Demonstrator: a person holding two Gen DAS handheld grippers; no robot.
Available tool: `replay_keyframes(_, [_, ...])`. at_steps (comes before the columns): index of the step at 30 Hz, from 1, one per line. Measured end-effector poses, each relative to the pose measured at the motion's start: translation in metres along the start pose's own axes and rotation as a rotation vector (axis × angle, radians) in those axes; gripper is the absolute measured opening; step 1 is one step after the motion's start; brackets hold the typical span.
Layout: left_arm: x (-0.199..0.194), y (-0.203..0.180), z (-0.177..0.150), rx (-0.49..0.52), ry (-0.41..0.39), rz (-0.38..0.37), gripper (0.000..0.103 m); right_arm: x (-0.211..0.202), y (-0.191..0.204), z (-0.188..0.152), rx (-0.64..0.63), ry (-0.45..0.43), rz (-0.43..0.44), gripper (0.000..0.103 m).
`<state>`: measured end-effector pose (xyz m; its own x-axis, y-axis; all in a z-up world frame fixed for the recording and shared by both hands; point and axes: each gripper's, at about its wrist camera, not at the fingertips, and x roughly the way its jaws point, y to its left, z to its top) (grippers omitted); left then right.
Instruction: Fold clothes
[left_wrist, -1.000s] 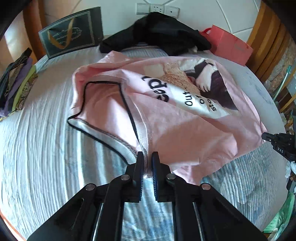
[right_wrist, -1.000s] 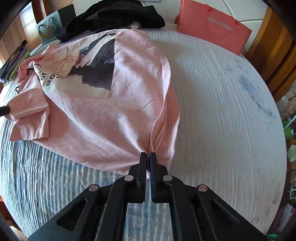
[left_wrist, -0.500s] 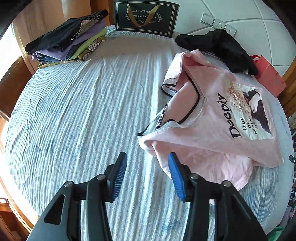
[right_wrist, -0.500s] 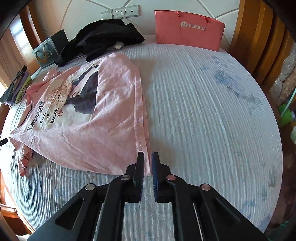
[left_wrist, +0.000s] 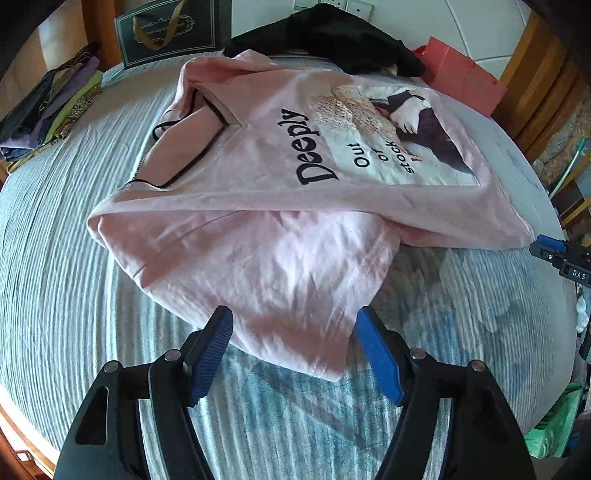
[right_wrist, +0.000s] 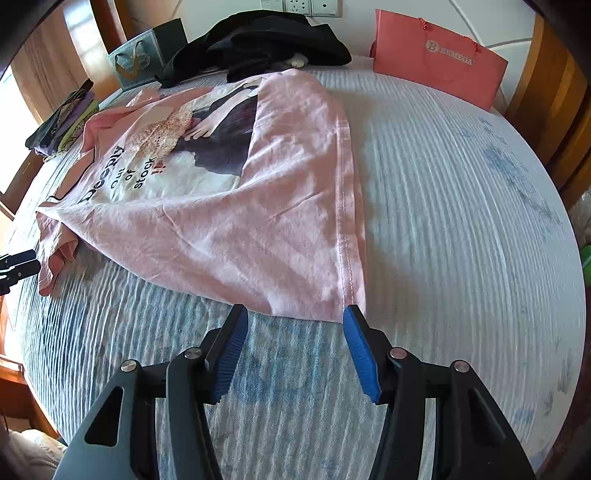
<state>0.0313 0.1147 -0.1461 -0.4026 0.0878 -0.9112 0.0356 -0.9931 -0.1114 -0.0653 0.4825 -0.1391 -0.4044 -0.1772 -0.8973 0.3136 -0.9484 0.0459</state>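
Left wrist view: the left claw (left_wrist: 295, 345) has just been opening, wide over the pink shirt's (left_wrist: 280, 206) sleeve, gripping nothing. The right claw (right_wrist: 291, 339) has likewise just been opening by the hem corner, empty. Spread on the bed (right_wrist: 461, 221), the bunched sleeve may spoil the next fold.

Home bedroom: striped bed cover (right_wrist: 443, 221) fills frame, padded headboard w/ wall sockets (right_wrist: 299, 5) top centre, folded clothes pile (left_wrist: 48, 110) upper left, gift bags by the headboard.
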Motion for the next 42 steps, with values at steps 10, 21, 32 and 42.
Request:
replay_keyframes(10, [0.019, -0.009, -0.002, 0.053, 0.014, 0.094, 0.035, 0.018, 0.006, -0.004, -0.05, 0.01, -0.037, 0.066])
replay_keyframes(21, [-0.075, 0.029, -0.013, 0.037, -0.062, 0.014, 0.005, -0.026, 0.012, 0.012, -0.024, -0.108, -0.063, 0.006])
replay_keyframes(32, [-0.081, 0.049, -0.006, 0.007, -0.014, -0.056, 0.041, -0.054, -0.025, -0.021, 0.047, -0.031, -0.009, 0.012])
replay_keyframes(42, [-0.061, 0.083, 0.135, -0.015, -0.156, 0.045, 0.055, -0.03, -0.005, 0.085, 0.096, -0.135, 0.029, 0.054])
